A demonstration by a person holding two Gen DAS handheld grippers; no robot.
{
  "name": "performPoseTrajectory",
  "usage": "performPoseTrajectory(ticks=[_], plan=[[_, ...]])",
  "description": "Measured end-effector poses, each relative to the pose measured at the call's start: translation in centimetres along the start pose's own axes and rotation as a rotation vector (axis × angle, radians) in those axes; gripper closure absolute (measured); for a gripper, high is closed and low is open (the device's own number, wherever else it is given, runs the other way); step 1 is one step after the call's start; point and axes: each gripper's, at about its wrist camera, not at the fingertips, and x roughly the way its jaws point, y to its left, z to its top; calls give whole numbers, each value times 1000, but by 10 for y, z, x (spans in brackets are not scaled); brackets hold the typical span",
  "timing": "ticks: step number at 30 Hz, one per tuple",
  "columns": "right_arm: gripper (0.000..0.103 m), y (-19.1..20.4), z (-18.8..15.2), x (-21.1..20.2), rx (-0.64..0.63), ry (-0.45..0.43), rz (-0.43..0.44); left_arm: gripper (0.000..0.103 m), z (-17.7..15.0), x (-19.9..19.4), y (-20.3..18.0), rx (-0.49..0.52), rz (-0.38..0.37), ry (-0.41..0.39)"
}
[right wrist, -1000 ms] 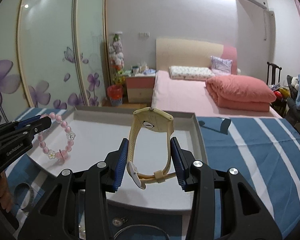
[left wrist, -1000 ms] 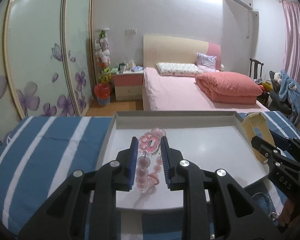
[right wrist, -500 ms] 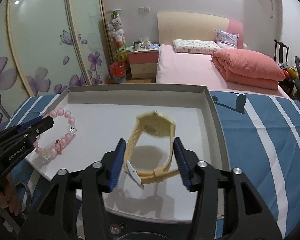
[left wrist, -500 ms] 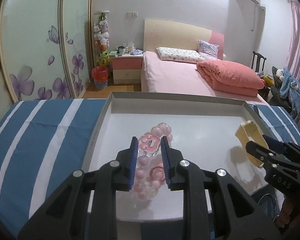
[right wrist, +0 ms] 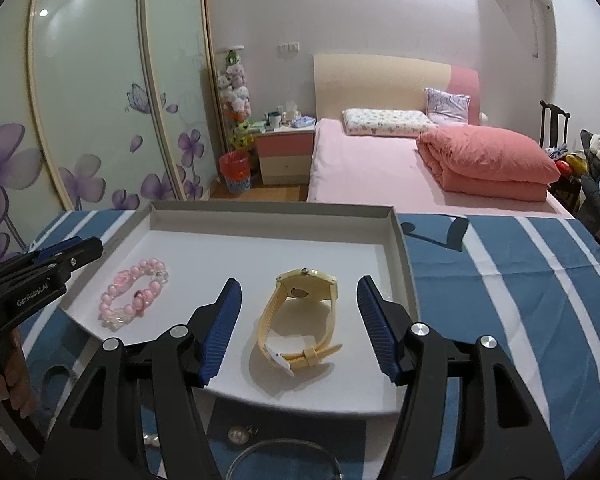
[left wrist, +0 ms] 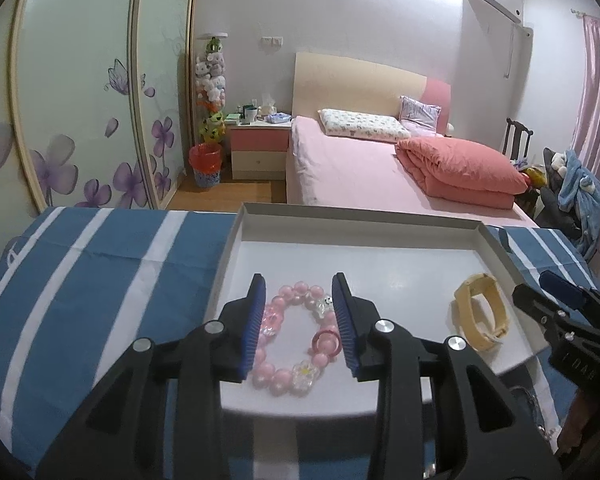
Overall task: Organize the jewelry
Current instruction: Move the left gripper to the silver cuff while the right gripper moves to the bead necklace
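Tray, the shallow grey cardboard one on the blue-and-white striped cloth, now has both pieces lying in it, whereas a second ago both were clamped in the grippers. Right gripper sits wide open around the pale yellow rubber-strap watch. Left gripper is open too, pink beaded bracelet released between its fingers, so I'd guess these two are done.

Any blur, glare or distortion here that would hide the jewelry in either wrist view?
Left wrist view: the pink bead bracelet is sharp, the wall up top is blown out, and fisheye bends the wardrobe doors. Right wrist view: the yellow watch is sharp with a soft shadow on the tray; ceiling lights glare on the wardrobe.
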Motion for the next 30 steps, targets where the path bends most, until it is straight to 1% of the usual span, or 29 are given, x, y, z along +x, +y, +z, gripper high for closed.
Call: performPoseTrajectory(ticks=[5,8,11,13,15,17,18,20,24,25,30], plan=[[41,0,-7,-26,4,-27,10,64,-12,-32,8,7,5,-16],[40,3,-19,-46,4,-39,20,60,-27,-52,15,12,8,-13],[37,8,-34,-65,0,-49,28,55,-45,-67,21,25,9,12],[36,13,-46,-76,-9,-47,36,47,-56,-71,22,31,13,37],[36,16,-57,-83,-16,-38,38,41,-68,-72,22,38,15,65],[36,16,-68,-90,-20,-25,43,40,-80,-70,22,49,22,99],[36,18,-73,-92,-21,-18,45,38,-86,-67,22,52,20,125],[36,19,-81,-98,-18,-9,50,36,-92,-63,21,52,11,154],[36,21,-93,-106,-3,3,59,29,-98,-59,20,64,10,177],[36,20,-96,-107,0,7,59,26,-98,-58,20,67,12,179],[36,12,-105,-106,23,29,65,24,-98,-49,16,86,44,227]])
